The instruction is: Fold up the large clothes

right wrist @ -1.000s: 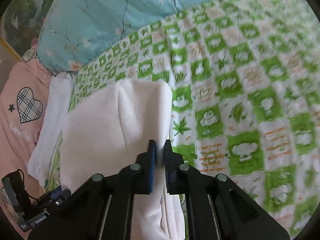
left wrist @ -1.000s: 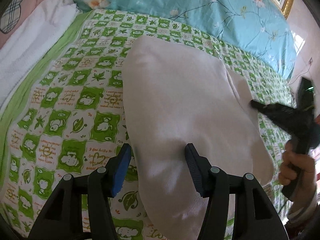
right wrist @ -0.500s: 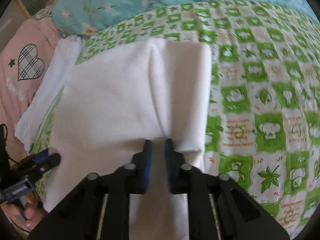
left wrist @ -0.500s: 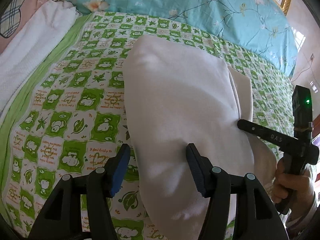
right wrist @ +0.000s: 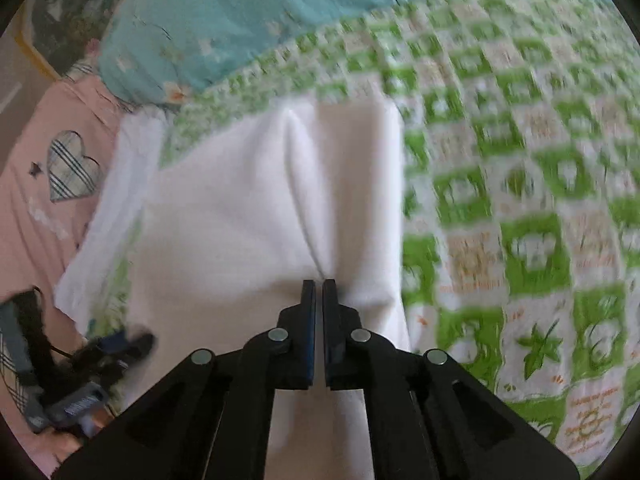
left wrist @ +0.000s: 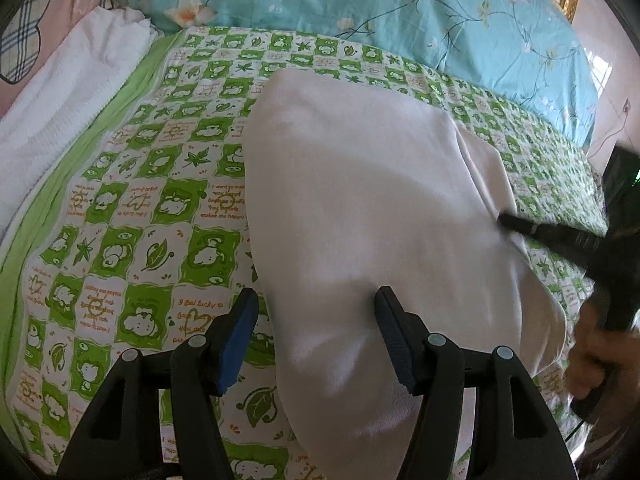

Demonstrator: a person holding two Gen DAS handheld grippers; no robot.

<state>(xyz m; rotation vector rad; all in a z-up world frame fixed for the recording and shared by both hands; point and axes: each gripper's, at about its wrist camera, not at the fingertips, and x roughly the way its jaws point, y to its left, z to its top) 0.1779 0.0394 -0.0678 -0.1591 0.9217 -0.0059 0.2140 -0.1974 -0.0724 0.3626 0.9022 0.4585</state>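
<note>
While the left gripper (left wrist: 316, 320) gapes, the right gripper (right wrist: 319, 286) (angled downward) pinches the white garment (right wrist: 240, 216).

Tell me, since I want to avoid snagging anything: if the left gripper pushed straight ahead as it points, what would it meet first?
Probably the white garment: the left gripper stands open over its near edge, pointing down onto it, though depth is unclear.

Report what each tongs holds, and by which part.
Right tongs look shut on the white garment, pinching a fold near its right edge. Left tongs stand open over it, holding nothing.
</note>
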